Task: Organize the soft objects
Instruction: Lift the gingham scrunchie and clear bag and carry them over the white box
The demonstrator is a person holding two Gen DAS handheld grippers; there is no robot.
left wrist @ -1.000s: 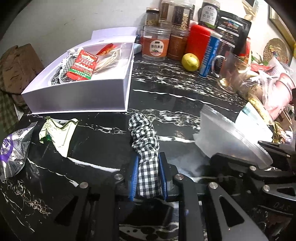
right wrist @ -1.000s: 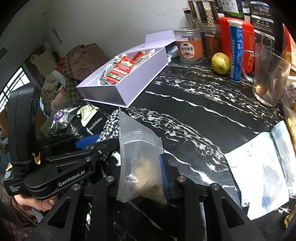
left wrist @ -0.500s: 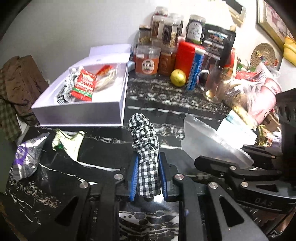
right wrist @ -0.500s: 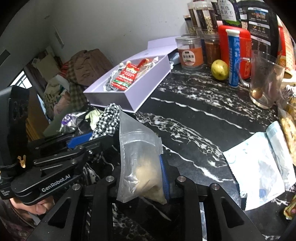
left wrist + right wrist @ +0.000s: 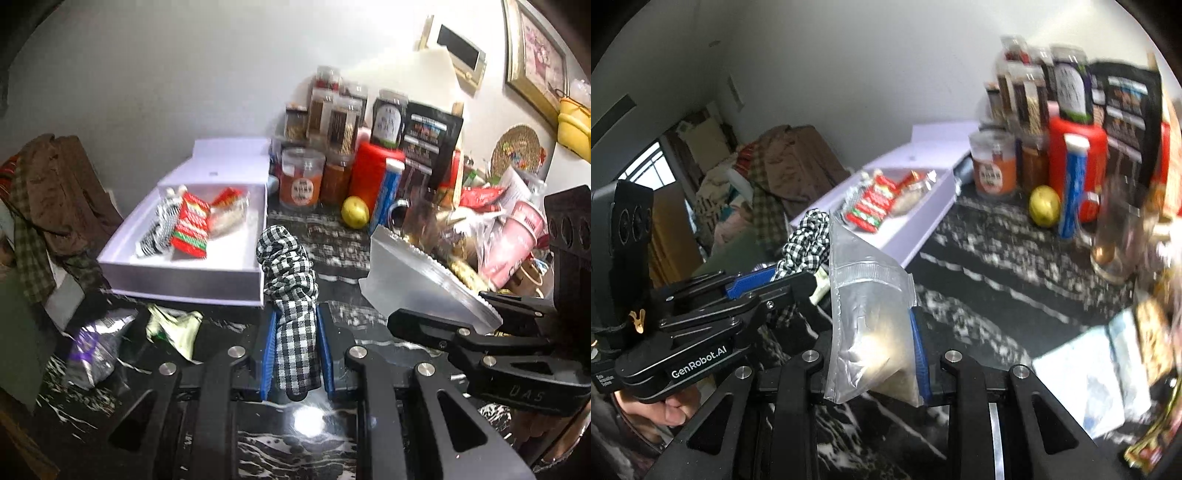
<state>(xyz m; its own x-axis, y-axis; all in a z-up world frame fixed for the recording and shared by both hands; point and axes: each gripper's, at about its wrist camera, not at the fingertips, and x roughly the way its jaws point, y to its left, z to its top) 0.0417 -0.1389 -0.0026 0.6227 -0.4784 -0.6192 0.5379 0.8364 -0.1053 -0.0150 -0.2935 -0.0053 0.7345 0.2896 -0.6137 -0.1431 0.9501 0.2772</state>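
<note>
Left gripper (image 5: 297, 354): jaws clamped on the black-and-white checked scrunchie (image 5: 291, 295), held clear of the marble surface (image 5: 332, 251). Right gripper (image 5: 875, 354): jaws pinching a clear zip bag (image 5: 868, 317) of beige powder. White box (image 5: 184, 273) sits at 11 o'clock, with snack packets (image 5: 192, 225) inside.

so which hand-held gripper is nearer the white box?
Left. The left hand-held gripper, holding the checked cloth, sits just before the white box; the right hand-held gripper, holding the clear bag, is farther off.
</note>
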